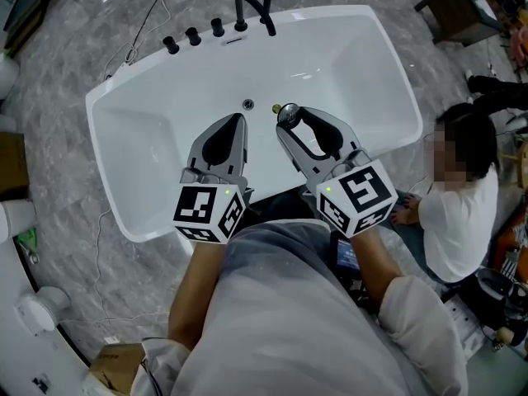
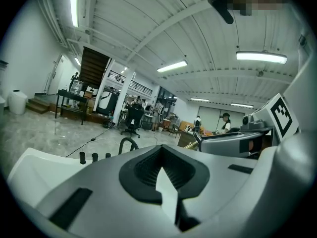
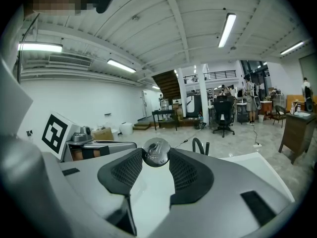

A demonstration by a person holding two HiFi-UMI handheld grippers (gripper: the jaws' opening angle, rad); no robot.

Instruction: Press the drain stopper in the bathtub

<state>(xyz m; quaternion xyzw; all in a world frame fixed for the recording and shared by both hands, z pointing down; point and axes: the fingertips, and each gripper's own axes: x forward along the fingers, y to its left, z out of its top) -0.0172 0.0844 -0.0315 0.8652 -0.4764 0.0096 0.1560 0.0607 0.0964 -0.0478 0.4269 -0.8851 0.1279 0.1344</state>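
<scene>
Over bathtub [image 1: 388, 48] | right claw [image 3: 156, 158] clamps stopper [image 3: 156, 150] | left claw [image 2: 159, 149] apparently closed

Floor [image 1: 66, 139]: grey veined marble, glossy.
Ceiling [image 3: 148, 29]: white beams, tube lights [image 2: 261, 57] lit.
Staircase [image 3: 171, 87]: dark, 12 o'clock.
Furniture: black office chair [image 3: 224, 114] at 1 o'clock; wooden desk [image 3: 297, 130] at 3 o'clock.

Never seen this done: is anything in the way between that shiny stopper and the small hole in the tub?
Nothing visible. The right gripper holds the drain stopper just beside the round opening, with only bare white bathtub between them. The left gripper, shut and empty, sits near the opening but not across it.
</scene>
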